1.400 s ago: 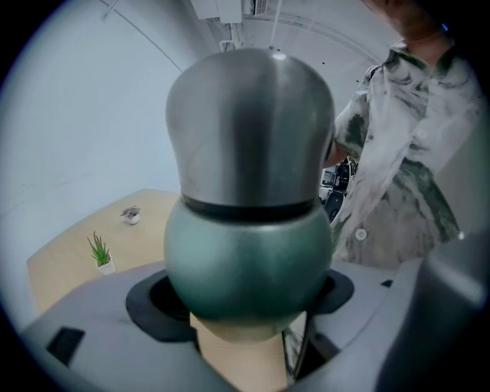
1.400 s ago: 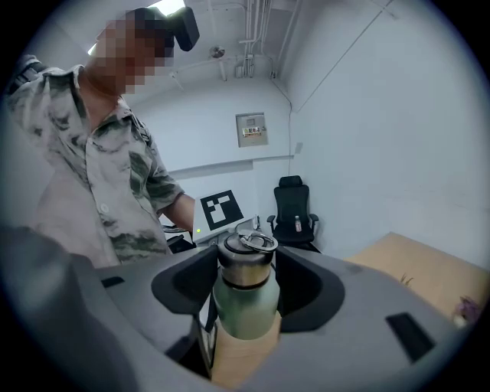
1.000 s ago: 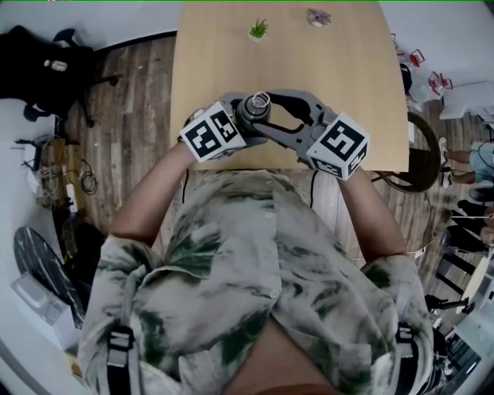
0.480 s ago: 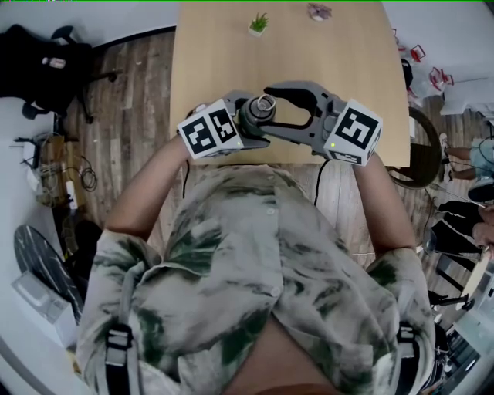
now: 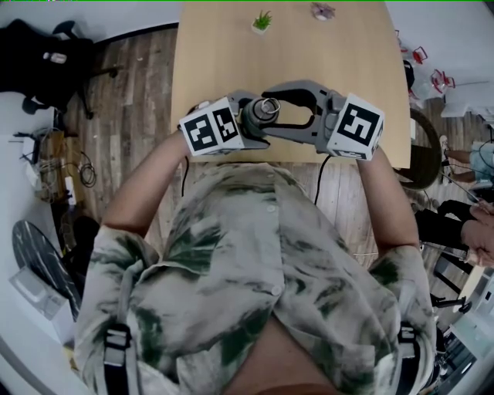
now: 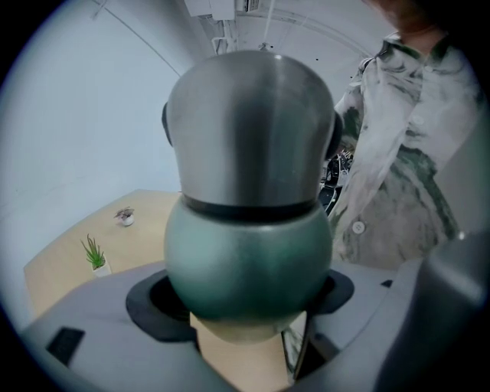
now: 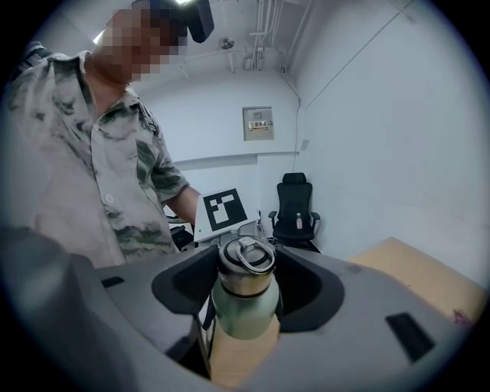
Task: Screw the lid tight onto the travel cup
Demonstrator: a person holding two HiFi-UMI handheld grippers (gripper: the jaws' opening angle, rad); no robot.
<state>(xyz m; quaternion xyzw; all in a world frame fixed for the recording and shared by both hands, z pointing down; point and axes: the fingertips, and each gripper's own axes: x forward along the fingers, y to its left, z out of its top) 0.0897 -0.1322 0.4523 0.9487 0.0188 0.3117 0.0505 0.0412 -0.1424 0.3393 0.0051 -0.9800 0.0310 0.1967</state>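
The travel cup (image 5: pixel 264 110), green with a steel lid, hangs over the table's near edge between my two grippers. My left gripper (image 5: pixel 245 123) comes in from the left and is shut on it. In the left gripper view the black pads (image 6: pixel 149 302) hug the green body (image 6: pixel 249 268) under the steel lid (image 6: pixel 253 130). My right gripper (image 5: pixel 282 110) reaches in from the right. In the right gripper view its jaws (image 7: pixel 245 291) flank the ring-topped lid (image 7: pixel 245 264). They have just been closing on that lid and now press its sides.
The wooden table (image 5: pixel 363 69) carries a small potted plant (image 5: pixel 262 21) and a small trinket (image 5: pixel 321 11) at its far edge. A black office chair (image 7: pixel 296 210) stands by the wall. Clutter and cables lie on the floor at left, and people stand at right.
My right gripper's marker cube has swung up and to the right and rolled about the lid. The left gripper and the cup have shifted only slightly.
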